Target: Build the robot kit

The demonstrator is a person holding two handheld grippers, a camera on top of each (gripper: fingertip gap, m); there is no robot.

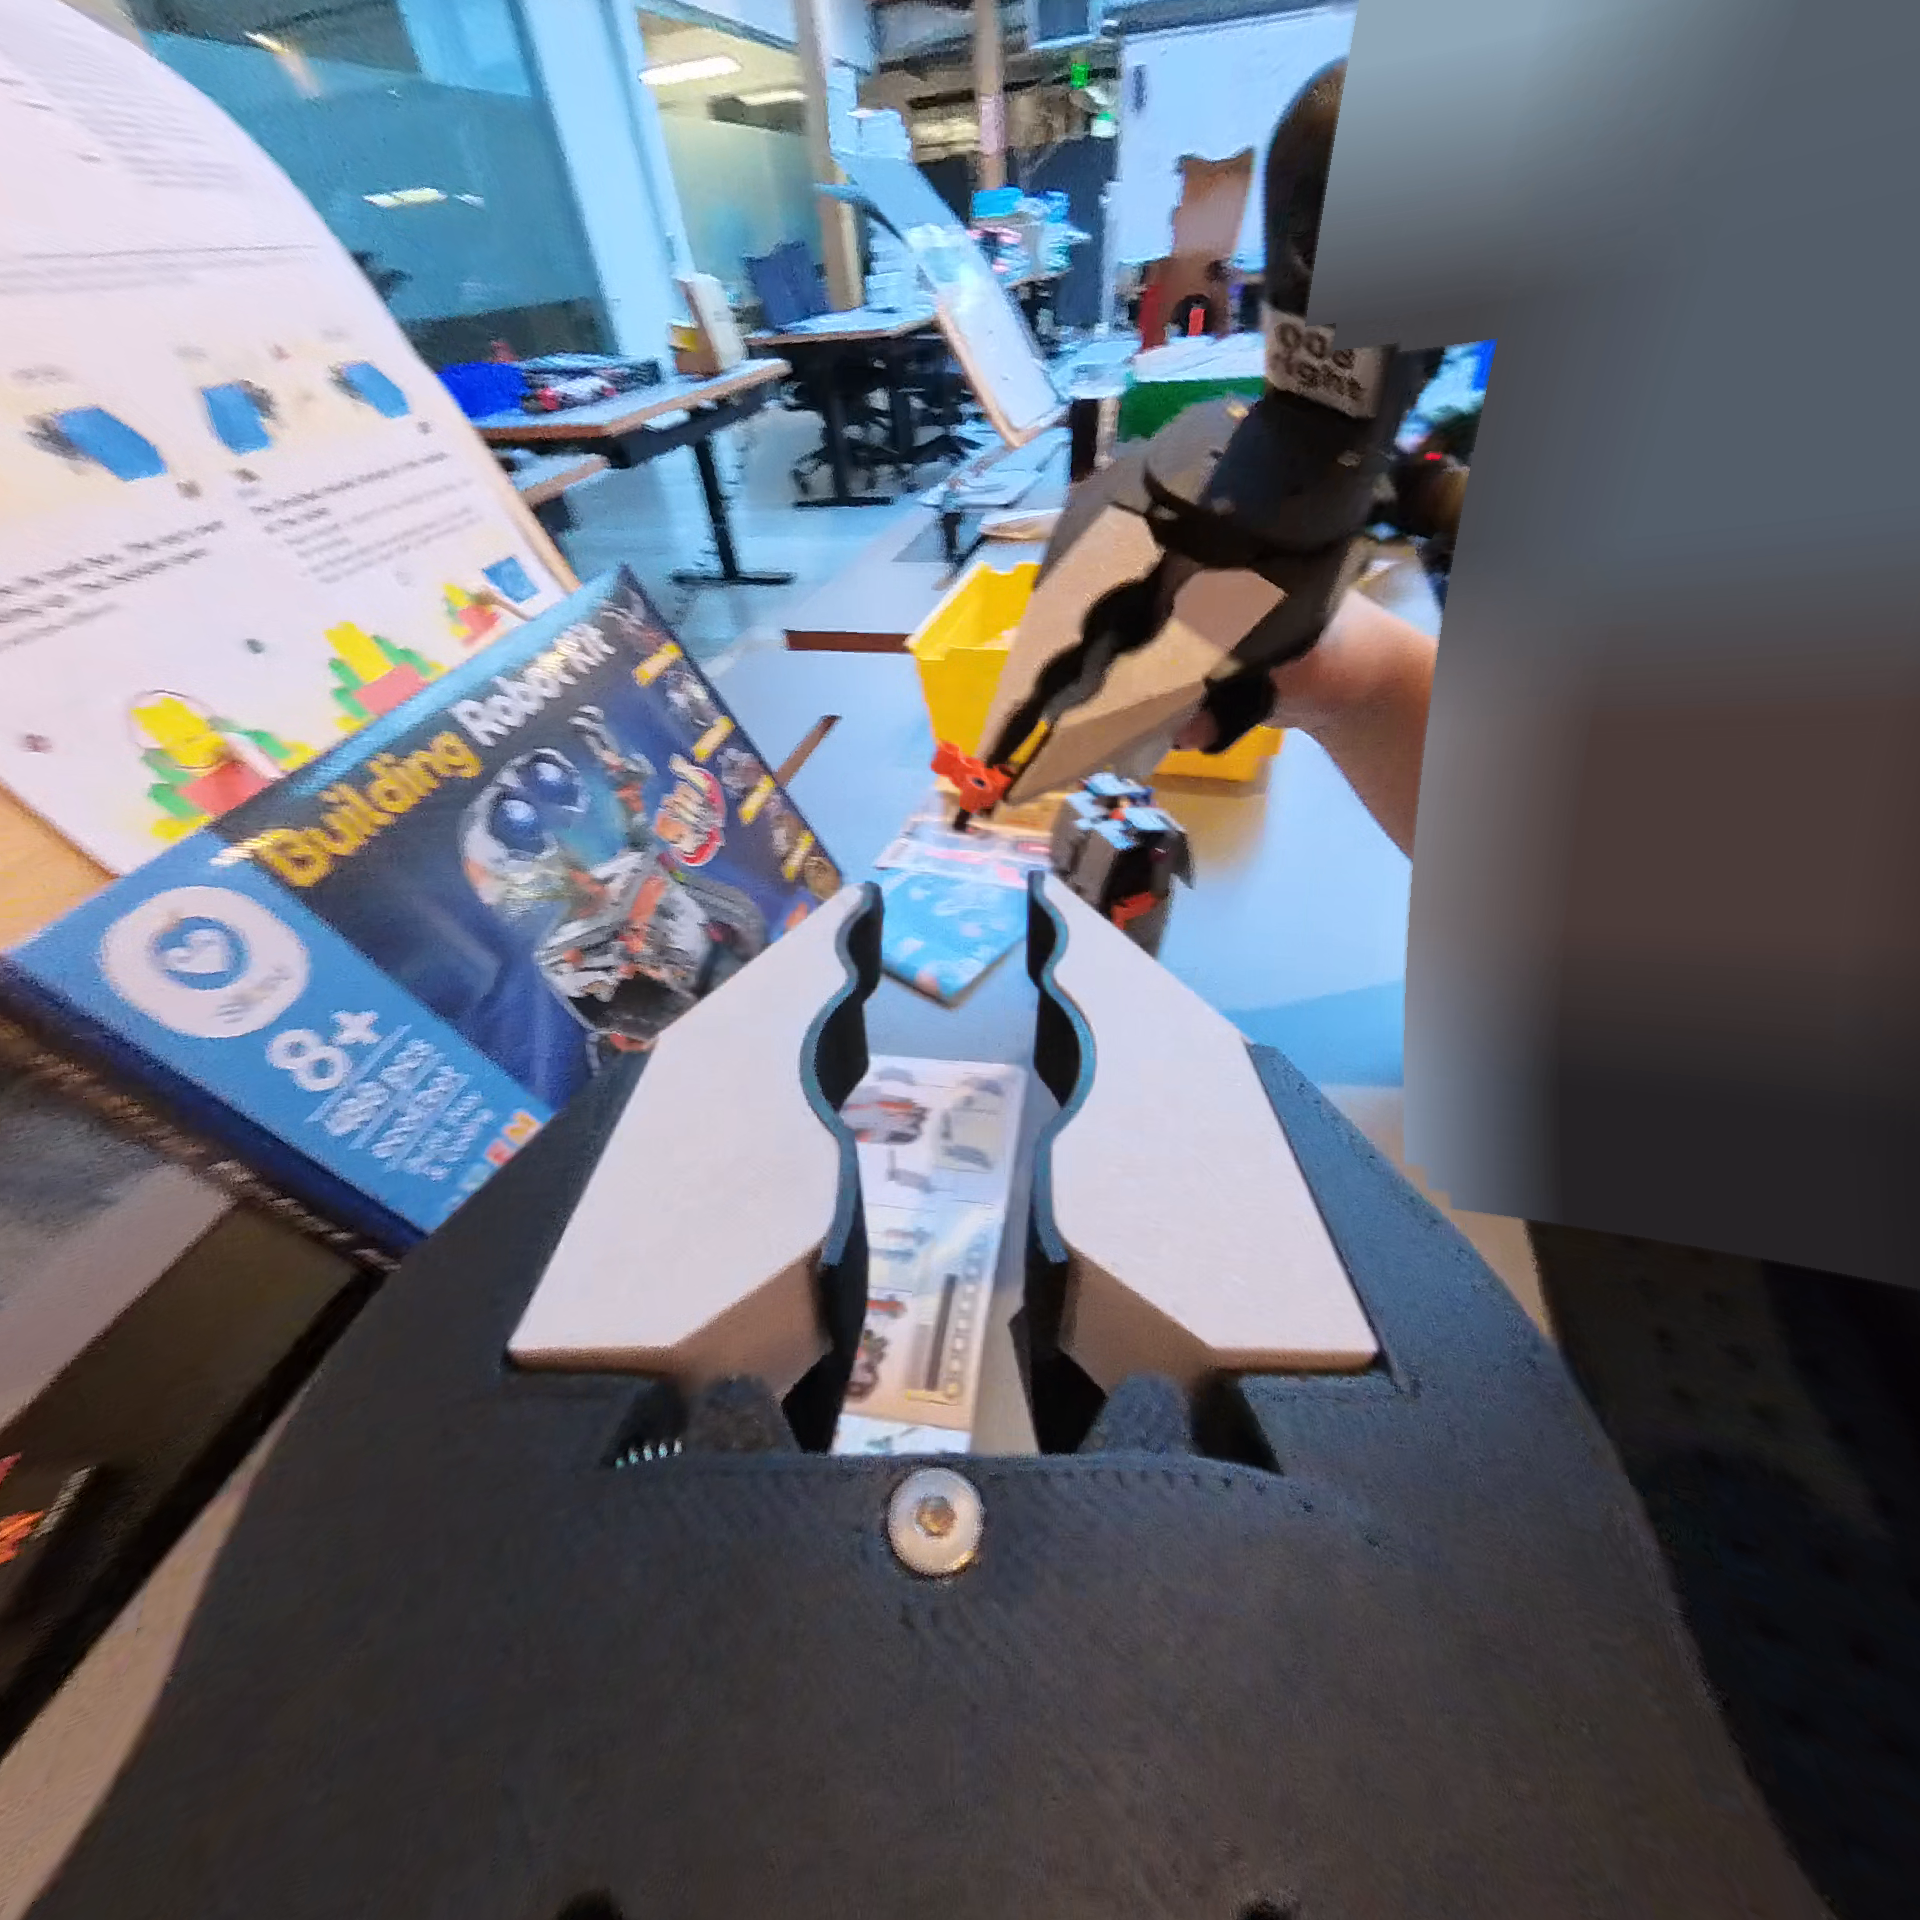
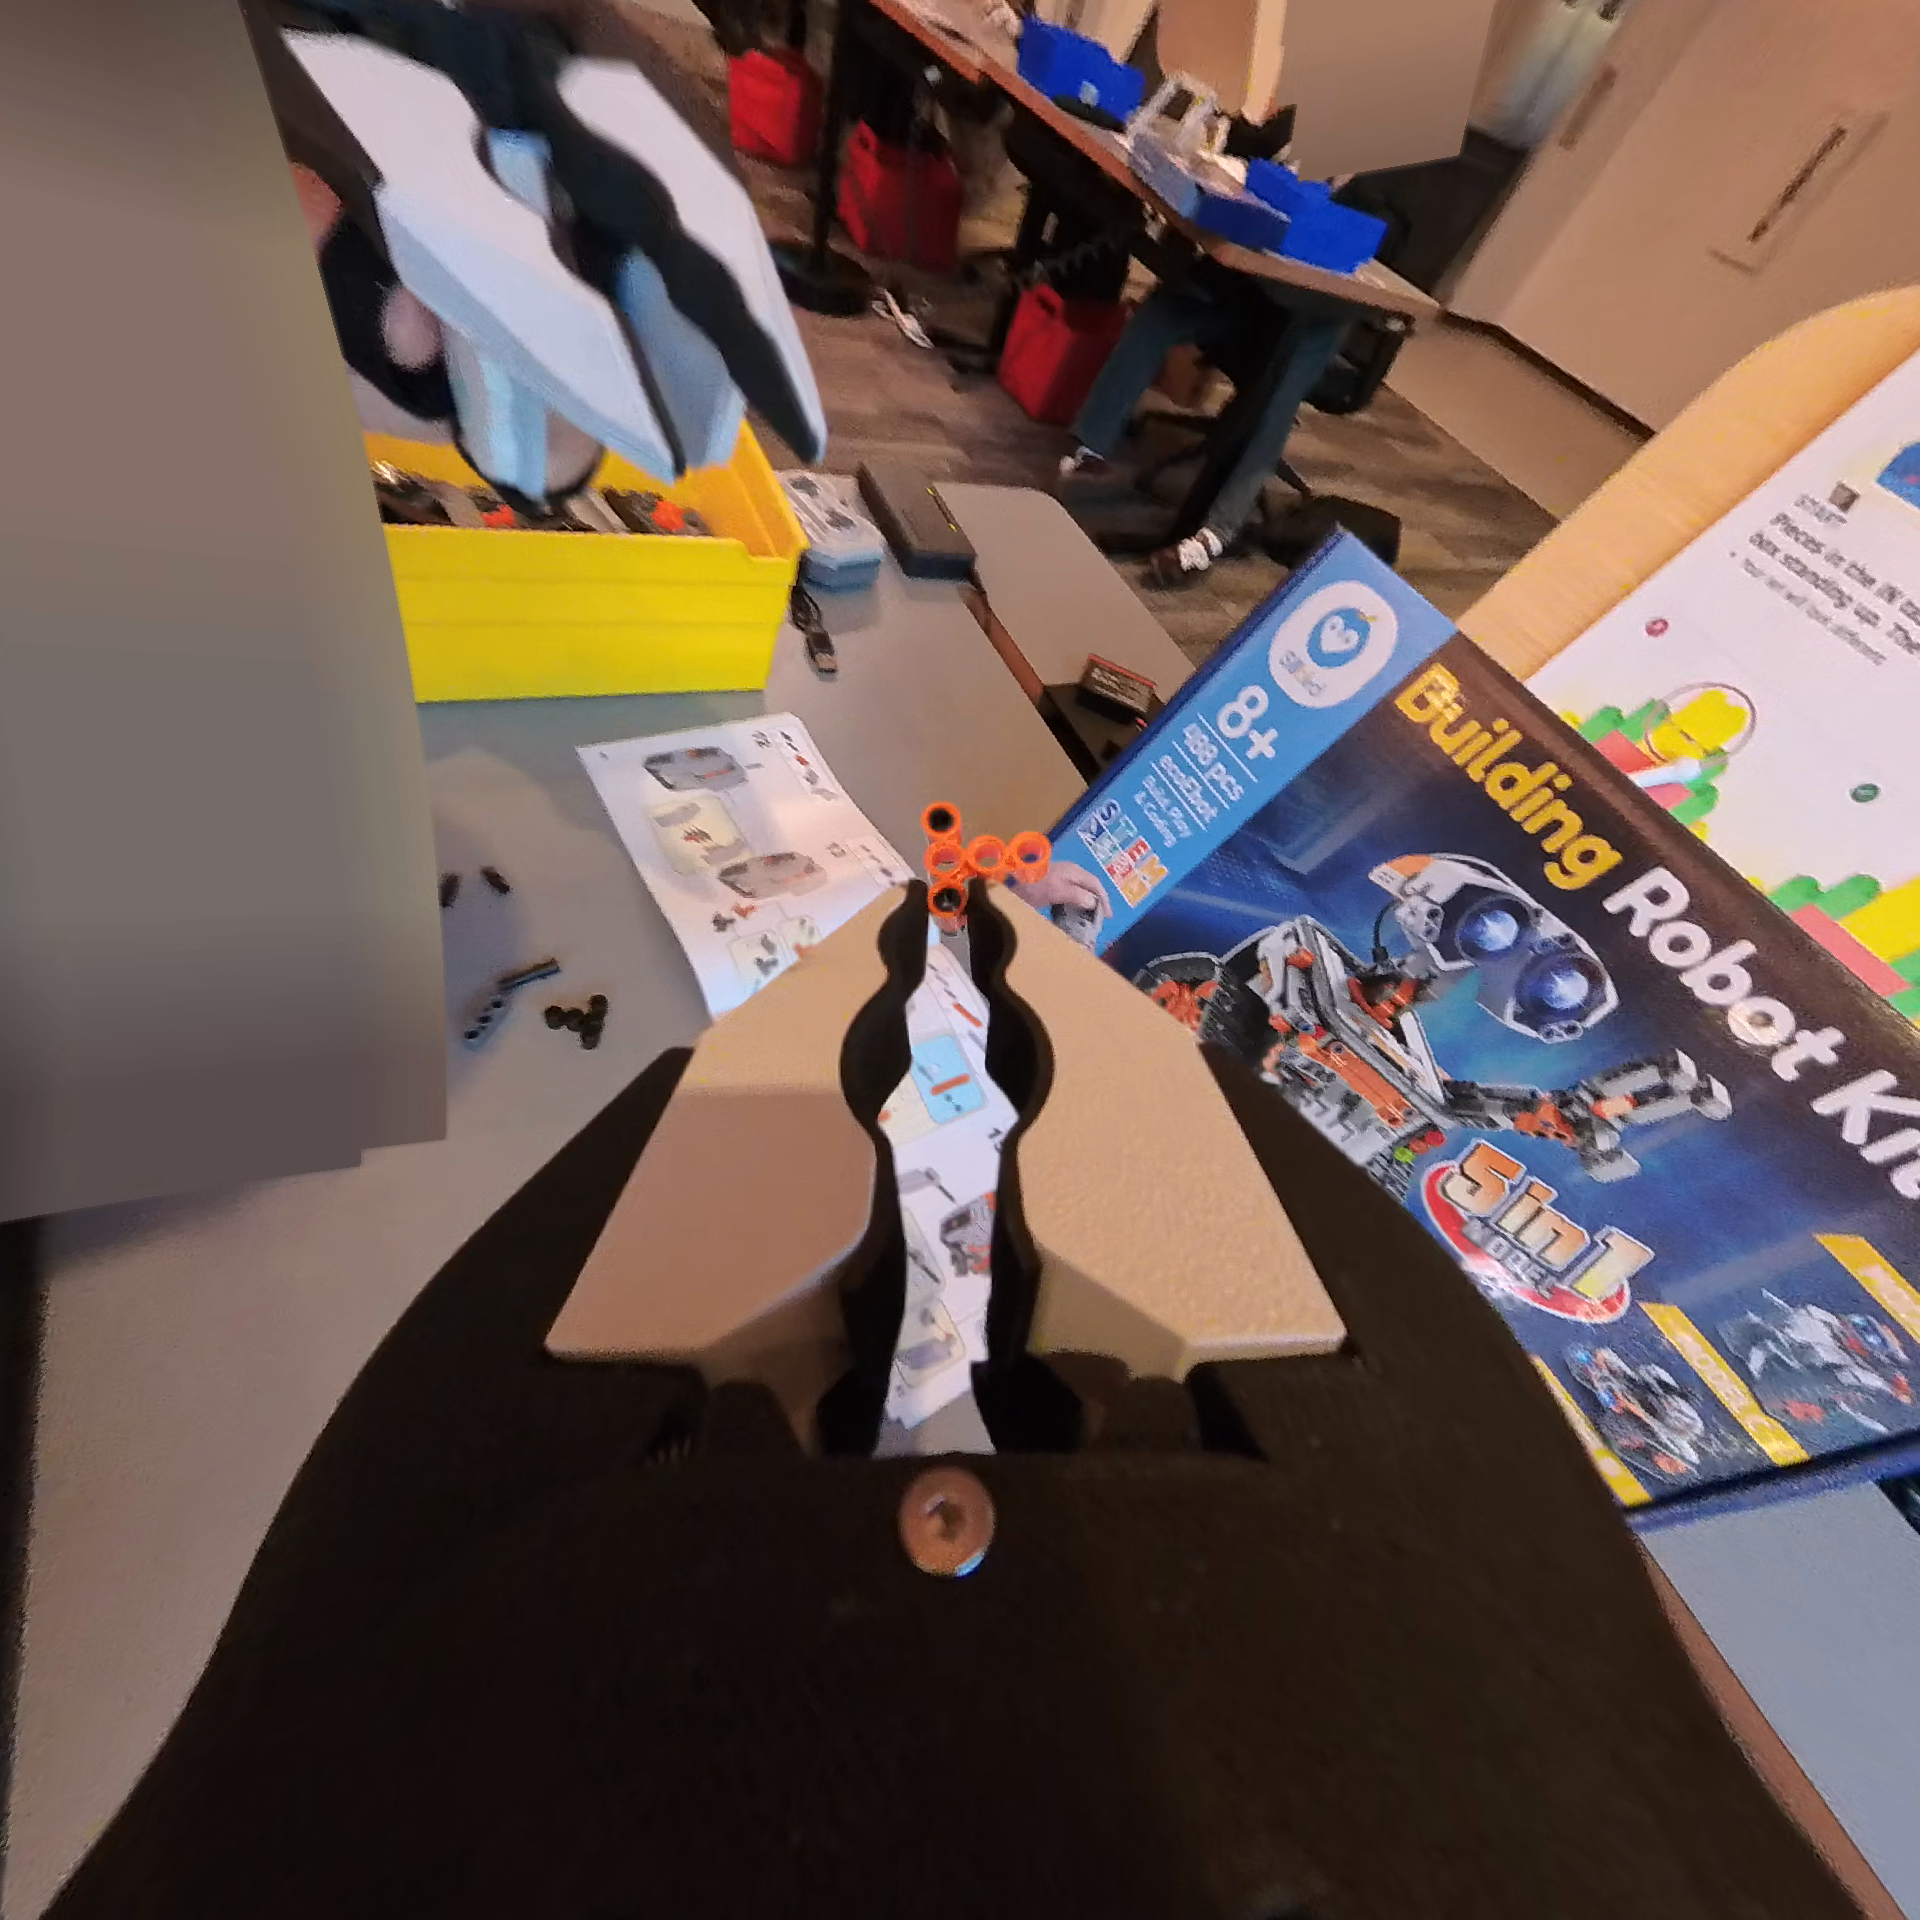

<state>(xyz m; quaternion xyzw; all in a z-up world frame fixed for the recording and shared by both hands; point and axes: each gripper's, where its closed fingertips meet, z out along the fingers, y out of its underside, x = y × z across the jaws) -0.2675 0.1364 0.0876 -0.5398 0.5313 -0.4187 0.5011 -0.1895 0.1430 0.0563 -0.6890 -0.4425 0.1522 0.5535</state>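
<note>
Our left claw point(image 1: 951, 914) fills the left wrist view, fingers spread and empty above an instruction sheet point(image 1: 925, 1226) on the grey table point(image 1: 1299, 935). Farther off, we see our right claw point(image 1: 992, 784) pinching an orange connector point(image 1: 961, 771).

Right wrist view: our fingertips clamp that connector's lower end; it sticks out beyond them, beside the blue kit box point(image 2: 1455, 987).

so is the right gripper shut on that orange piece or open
Shut on it: the right gripper pinches the orange piece at its fingertips, above the instruction sheet.
</note>
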